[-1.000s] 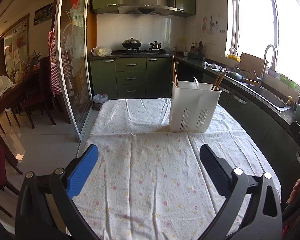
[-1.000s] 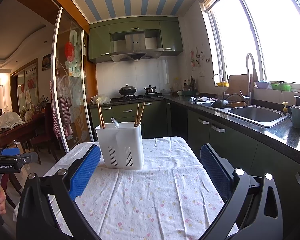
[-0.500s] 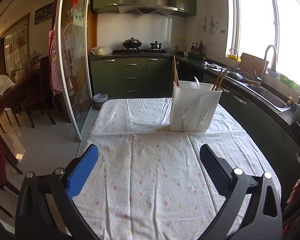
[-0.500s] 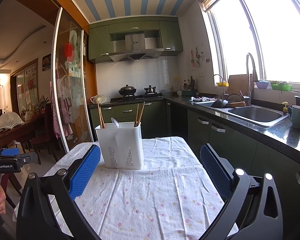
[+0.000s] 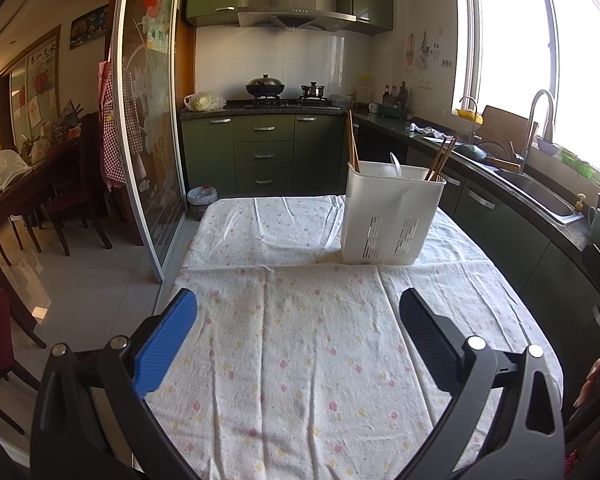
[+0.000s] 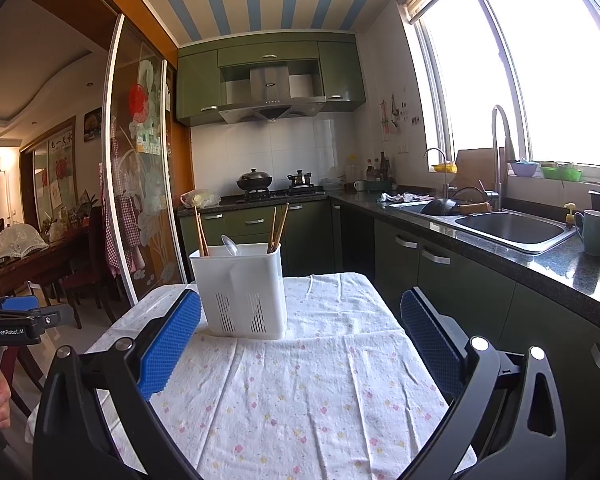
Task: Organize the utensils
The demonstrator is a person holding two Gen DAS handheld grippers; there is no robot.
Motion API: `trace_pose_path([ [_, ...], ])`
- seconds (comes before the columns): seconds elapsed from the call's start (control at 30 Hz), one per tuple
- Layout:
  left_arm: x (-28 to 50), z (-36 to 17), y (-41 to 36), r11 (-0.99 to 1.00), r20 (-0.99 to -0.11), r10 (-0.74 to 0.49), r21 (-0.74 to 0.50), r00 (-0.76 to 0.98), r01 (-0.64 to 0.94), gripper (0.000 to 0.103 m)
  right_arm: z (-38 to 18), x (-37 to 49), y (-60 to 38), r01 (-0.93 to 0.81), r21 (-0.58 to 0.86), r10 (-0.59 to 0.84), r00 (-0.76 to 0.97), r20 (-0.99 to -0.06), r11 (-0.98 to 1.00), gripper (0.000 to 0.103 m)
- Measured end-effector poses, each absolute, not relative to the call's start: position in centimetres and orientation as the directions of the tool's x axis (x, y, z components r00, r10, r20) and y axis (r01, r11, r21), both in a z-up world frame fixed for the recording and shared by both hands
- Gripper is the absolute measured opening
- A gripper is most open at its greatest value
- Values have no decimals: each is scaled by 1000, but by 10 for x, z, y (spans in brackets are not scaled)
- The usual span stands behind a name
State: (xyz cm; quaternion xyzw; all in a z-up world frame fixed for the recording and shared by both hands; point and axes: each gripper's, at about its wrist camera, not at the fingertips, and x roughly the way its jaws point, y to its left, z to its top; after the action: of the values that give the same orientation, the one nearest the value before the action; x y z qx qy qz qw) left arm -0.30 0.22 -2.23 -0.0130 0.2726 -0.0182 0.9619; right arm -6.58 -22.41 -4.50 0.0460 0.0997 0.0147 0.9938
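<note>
A white slotted utensil caddy (image 5: 392,216) is seen upright on the cloth-covered bench (image 5: 300,360), with chopsticks (image 5: 353,148) standing on end at its left end, more chopsticks (image 5: 441,159) leaning at its right end and a white spoon (image 5: 396,165) between them, handle up. The caddy is placed well ahead of the left claw (image 5: 298,320), right of its centre line. It is set ahead and left of the right claw (image 6: 300,322); both claws are spread wide and nothing is held.

A white slotted plastic utensil caddy (image 6: 242,292) stands upright on the desk (image 6: 300,392), covered by a flower-dotted white cloth. Inside the caddy, brown wooden chopsticks (image 6: 201,232) lean at its left end, another pair (image 6: 278,226) at its right, with a white plastic spoon (image 6: 230,245) between. The right gripper (image 6: 300,336) hangs near the caddy, blue-padded fingers (image 6: 170,344) spread wide, nothing between them.
</note>
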Motion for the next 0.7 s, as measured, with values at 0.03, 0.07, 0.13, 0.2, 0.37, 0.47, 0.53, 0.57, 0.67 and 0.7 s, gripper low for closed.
trace_pose_path([
  [0.03, -3, -23, 3, 999, -524, -41, -36, 851, 26, 96, -45, -66, -224, -19, 94, 38, 980, -197, 995, 99],
  [0.07, -3, -23, 4, 999, -525, -40, -36, 850, 24, 96, -45, -66, -224, -19, 94, 37, 980, -197, 995, 99],
  [0.13, -3, -24, 5, 999, -526, -35, -37, 850, 19, 96, -45, -66, -224, -19, 95, 38, 979, -199, 995, 99],
  [0.2, -3, -24, 6, 999, -529, -29, -34, 848, 13, 96, -45, -66, -224, -18, 92, 36, 980, -198, 996, 99],
  [0.37, 0, -25, 7, 1000, -545, -15, -21, 839, 4, 96, -49, -64, -223, -17, 90, 35, 978, -205, 996, 99],
  [0.47, 1, -25, 5, 1000, -551, -11, -11, 834, 5, 96, -51, -65, -222, -19, 88, 37, 977, -209, 996, 99],
  [0.53, 3, -26, 5, 1000, -556, -15, -8, 831, 13, 96, -52, -64, -222, -18, 87, 36, 977, -210, 996, 99],
  [0.57, 3, -26, 5, 1000, -558, -10, -2, 830, 10, 96, -52, -64, -222, -17, 88, 35, 977, -210, 996, 99],
  [0.67, 4, -26, 6, 1000, -560, -24, -10, 828, 22, 96, -53, -63, -222, -15, 91, 34, 977, -211, 996, 99],
  [0.7, 5, -27, 6, 1000, -559, -30, -16, 829, 25, 96, -53, -63, -222, -14, 91, 33, 977, -212, 996, 99],
])
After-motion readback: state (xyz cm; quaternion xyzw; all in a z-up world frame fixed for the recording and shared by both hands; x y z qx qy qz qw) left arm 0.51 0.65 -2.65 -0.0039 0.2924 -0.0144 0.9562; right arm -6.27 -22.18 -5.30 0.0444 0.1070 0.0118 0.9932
